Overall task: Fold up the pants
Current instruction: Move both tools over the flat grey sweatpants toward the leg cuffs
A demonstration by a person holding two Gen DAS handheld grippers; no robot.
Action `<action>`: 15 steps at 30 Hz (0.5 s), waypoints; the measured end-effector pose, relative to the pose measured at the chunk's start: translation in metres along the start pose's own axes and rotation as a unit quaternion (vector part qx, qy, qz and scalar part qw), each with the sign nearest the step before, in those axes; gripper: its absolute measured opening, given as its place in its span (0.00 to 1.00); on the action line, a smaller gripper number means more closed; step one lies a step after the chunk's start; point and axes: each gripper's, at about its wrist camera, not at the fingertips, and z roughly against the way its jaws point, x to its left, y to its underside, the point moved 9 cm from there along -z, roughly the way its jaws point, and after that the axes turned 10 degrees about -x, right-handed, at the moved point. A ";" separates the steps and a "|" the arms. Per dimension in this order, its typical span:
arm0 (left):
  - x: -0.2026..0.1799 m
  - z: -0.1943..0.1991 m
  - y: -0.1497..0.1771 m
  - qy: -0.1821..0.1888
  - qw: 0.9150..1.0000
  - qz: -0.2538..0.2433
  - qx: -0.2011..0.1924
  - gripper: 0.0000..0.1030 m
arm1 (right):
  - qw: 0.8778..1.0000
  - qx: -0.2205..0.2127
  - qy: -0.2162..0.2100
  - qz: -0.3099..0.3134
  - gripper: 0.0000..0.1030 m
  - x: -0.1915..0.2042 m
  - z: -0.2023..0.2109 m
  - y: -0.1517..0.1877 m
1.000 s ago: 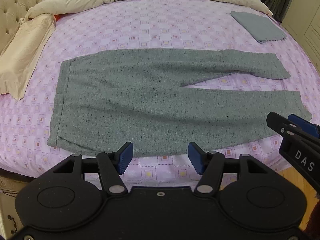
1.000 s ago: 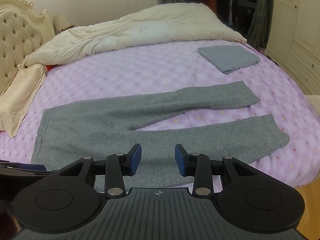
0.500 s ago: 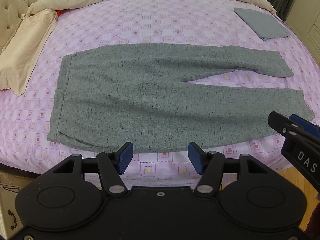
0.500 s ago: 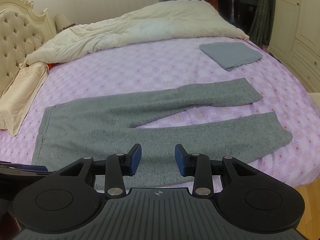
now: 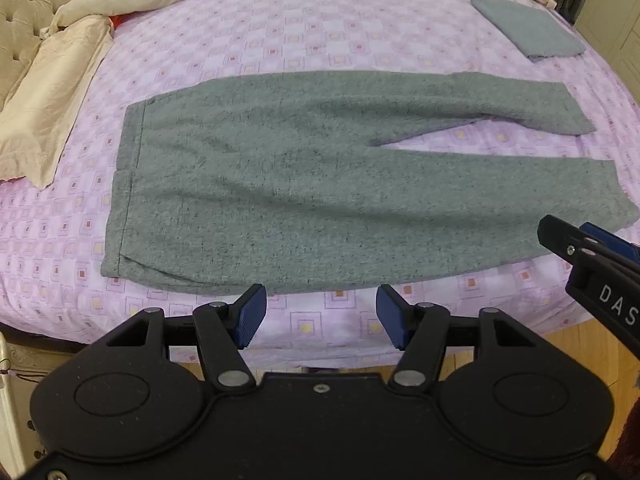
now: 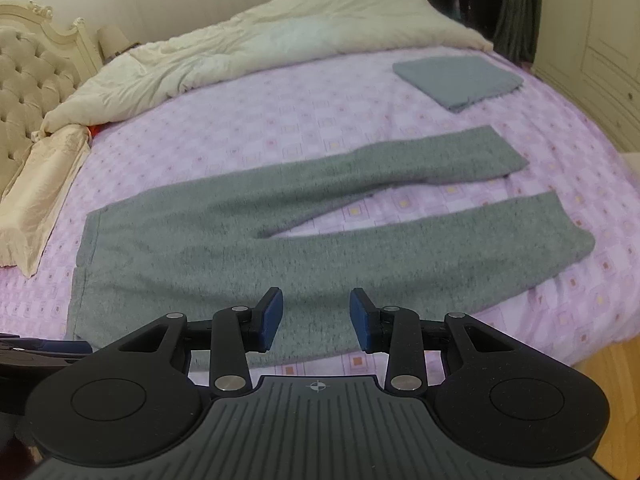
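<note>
Pants (image 5: 304, 196): grey knit, laid flat on the bed just beyond both tongs; waistband off to the left of them, legs running to the right.
Legs: parted in a narrow V from the crotch; near leg ends ahead and to the right of the right tongs, far leg lies beyond it, the two apart at the hems.
Near edge of pants: just ahead of the left tongs' tips in the left wrist view; passes behind the right tongs' tips in the right wrist view. Contact with either cannot be told.
Left tongs (image 5: 320, 316): jaws spread, blue pads (image 5: 250, 316) facing each other, nothing between them.
Right tongs (image 6: 316, 320): jaws spread, narrower gap than the left, nothing pinched; also seen at the right margin of the left wrist view (image 5: 592, 252).
Bed sheet (image 5: 280, 36): lilac with a small square print, under the pants.
Folded grey cloth (image 6: 458, 80): far ahead and to the right of both tongs, well apart from the pants.
Cream duvet (image 6: 280, 36): bunched along the far side of the bed.
Beige pillow (image 5: 48, 100): far left, by the tufted headboard (image 6: 28, 84).
</note>
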 end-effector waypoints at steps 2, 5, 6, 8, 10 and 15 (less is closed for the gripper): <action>-0.001 -0.007 0.003 0.000 1.000 -0.001 0.013 0.62 | 1.000 0.011 0.003 -0.003 0.35 -0.004 -0.005 0.005; -0.007 -0.017 0.004 0.003 1.000 -0.006 0.030 0.62 | 1.000 0.022 0.011 -0.009 0.35 -0.012 -0.012 0.007; -0.009 -0.020 0.002 0.004 0.999 -0.008 0.033 0.62 | 1.000 0.025 0.015 -0.012 0.35 -0.016 -0.015 0.006; -0.017 -0.026 -0.004 0.008 0.999 -0.018 0.036 0.62 | 0.999 0.029 0.024 -0.020 0.35 -0.027 -0.022 0.002; -0.027 -0.034 -0.012 0.014 0.999 -0.024 0.038 0.62 | 0.998 0.031 0.034 -0.032 0.35 -0.040 -0.030 -0.004; -0.049 -0.052 -0.044 0.031 0.998 -0.032 0.037 0.62 | 0.997 0.014 0.066 -0.049 0.34 -0.083 -0.049 -0.023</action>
